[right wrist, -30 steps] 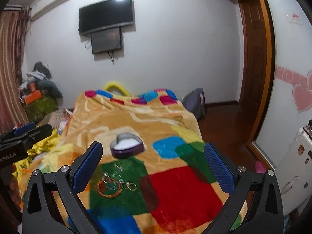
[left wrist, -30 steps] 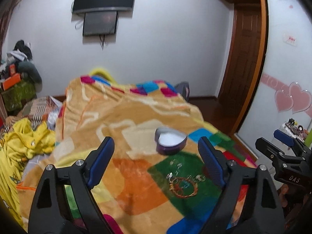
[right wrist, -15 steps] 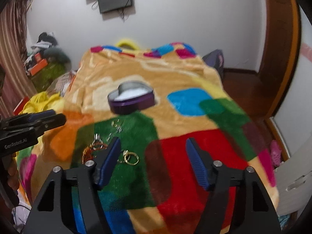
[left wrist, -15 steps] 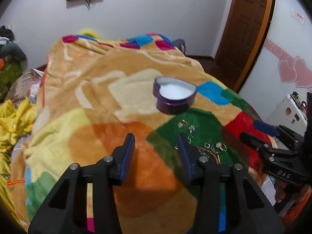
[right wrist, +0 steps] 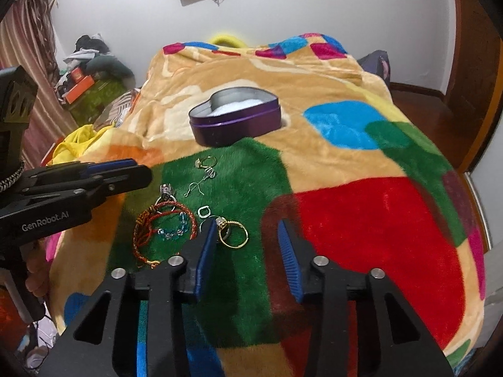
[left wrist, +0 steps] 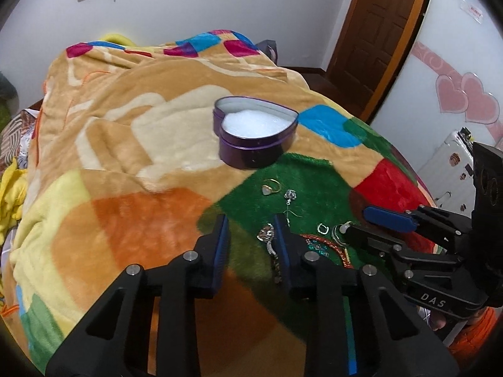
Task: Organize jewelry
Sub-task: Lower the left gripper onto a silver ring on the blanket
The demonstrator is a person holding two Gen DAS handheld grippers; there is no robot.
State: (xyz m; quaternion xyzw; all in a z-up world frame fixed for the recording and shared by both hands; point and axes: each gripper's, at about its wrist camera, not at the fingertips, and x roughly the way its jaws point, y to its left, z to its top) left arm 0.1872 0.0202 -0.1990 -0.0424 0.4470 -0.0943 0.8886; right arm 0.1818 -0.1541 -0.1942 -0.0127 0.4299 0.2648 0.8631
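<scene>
Jewelry (right wrist: 188,216) lay scattered on the blanket's (right wrist: 377,220) green patch, just before the open heart-shaped tin (right wrist: 235,116). The left gripper (left wrist: 250,235) and right gripper (right wrist: 248,238) hovered narrowly parted, holding nothing.

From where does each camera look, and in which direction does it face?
Left wrist: behind the left gripper, facing the heart-shaped tin; its own fingers show, the right gripper at right.
Right wrist: behind the right gripper, facing the same tin; the left gripper at left.
Shared: tin, jewelry, blanket.
</scene>
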